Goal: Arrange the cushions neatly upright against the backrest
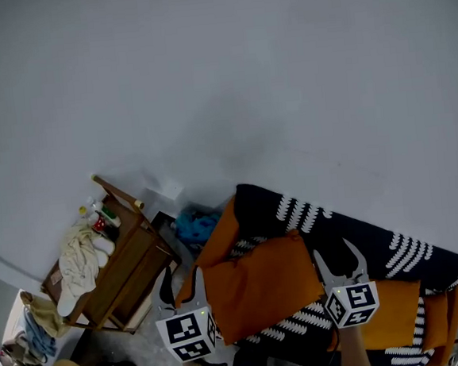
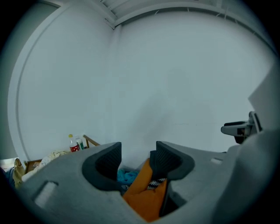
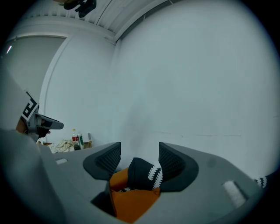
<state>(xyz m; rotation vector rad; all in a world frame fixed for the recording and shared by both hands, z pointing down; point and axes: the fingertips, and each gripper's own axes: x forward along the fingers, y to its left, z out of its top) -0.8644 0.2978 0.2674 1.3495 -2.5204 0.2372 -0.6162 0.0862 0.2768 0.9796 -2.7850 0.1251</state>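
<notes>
- Orange cushion (image 1: pixel 262 285) is lying w/ its long axis running side to side, from L gripper (image 1: pixel 182 284) across to R gripper (image 1: pixel 335 258); its top-left corner is pointing up-left twd teal cloth (image 1: pixel 194 225).
- It's leaning back on dark fabric w/ white marks (image 1: pixel 336 228).
- L fingers (image 2: pixel 107 161) are standing apart, nothing pressing btwn pads; cushion's left edge is sitting just beyond & below the tips.
- R fingers (image 3: pixel 173 162) are standing apart too; cushion's right edge & a dark fabric corner are showing beyond the gap, below the tips.
- 2nd orange cushion (image 1: pixel 396 315) is lying right of R fingers.
</notes>
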